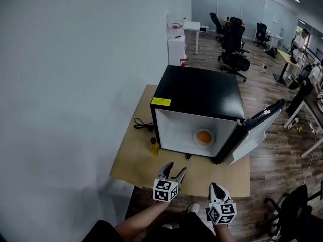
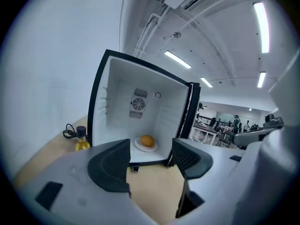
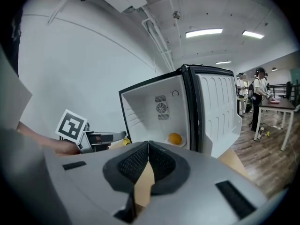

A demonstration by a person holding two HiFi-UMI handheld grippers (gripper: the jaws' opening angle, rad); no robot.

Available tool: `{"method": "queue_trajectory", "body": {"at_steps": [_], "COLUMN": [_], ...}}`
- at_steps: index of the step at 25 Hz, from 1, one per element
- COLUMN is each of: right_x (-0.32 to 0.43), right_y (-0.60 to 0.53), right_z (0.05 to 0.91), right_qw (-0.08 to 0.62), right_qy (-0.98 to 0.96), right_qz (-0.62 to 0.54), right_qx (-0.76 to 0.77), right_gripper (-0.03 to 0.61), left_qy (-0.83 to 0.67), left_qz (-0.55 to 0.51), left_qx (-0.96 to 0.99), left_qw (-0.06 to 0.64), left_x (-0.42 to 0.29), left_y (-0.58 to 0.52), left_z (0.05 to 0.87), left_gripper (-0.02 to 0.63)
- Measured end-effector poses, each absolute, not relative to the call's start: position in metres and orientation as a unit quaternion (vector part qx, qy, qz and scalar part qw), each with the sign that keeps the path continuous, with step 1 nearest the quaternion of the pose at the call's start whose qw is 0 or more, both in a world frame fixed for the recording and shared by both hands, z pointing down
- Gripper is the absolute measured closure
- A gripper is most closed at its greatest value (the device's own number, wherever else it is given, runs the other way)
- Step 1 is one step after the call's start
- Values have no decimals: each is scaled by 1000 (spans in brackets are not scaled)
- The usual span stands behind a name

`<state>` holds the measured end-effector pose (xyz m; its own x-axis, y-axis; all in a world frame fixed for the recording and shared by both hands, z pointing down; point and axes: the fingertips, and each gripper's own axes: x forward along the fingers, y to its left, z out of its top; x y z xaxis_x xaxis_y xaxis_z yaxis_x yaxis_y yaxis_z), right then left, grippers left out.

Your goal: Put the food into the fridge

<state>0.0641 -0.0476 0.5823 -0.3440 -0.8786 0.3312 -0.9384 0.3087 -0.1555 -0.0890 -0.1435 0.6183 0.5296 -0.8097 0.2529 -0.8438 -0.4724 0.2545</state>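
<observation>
A small black fridge [image 1: 199,92] stands on a wooden table [image 1: 136,160] with its door [image 1: 255,130] swung open to the right. Inside, an orange piece of food [image 1: 204,136] lies on a white plate [image 1: 203,141]; the left gripper view shows the same food [image 2: 147,141], and so does the right gripper view [image 3: 175,138]. My left gripper [image 1: 174,174] hovers open and holds nothing above the table's front edge. My right gripper [image 1: 215,189] is beside it, jaws pressed together with nothing between them.
A small yellow bottle [image 1: 154,146] stands at the fridge's left front corner, with a black power cord [image 1: 144,125] behind it. A white wall runs along the left. Office chairs [image 1: 234,49], desks and people are in the room behind.
</observation>
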Motion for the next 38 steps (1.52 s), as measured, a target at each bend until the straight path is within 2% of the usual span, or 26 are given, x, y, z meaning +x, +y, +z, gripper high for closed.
{"method": "queue_trajectory", "body": {"at_steps": [5,9,13,16,26,38], "right_x": [51,41,35,28,15,33], "right_y": [-20,2,22,33,74,70], "right_z": [567,547,522,510,508,512], "right_qw": [107,101,82,71,89,71], "right_qy": [-796,-793,-784,-786,-789,-776], "right_qz": [140,125,103,90,58,44], "right_qx": [579,588,607,608,605,626], "right_gripper": [517,517,517,517,518,518], "left_qy": [-486,-473,-476,-475,-454,-440], "left_qz": [12,6,5,-15,-20,-18], "left_qx": [857,865,870,869,882,888], "left_qw": [169,164,127,137,123,134], "left_x": [-106,-116,-130,-143,-140,-141], "left_y": [-81,-36,0,18,43,41], "left_z": [585,559,532,526,516,529], "left_gripper": [357,441,517,581,600,600]}}
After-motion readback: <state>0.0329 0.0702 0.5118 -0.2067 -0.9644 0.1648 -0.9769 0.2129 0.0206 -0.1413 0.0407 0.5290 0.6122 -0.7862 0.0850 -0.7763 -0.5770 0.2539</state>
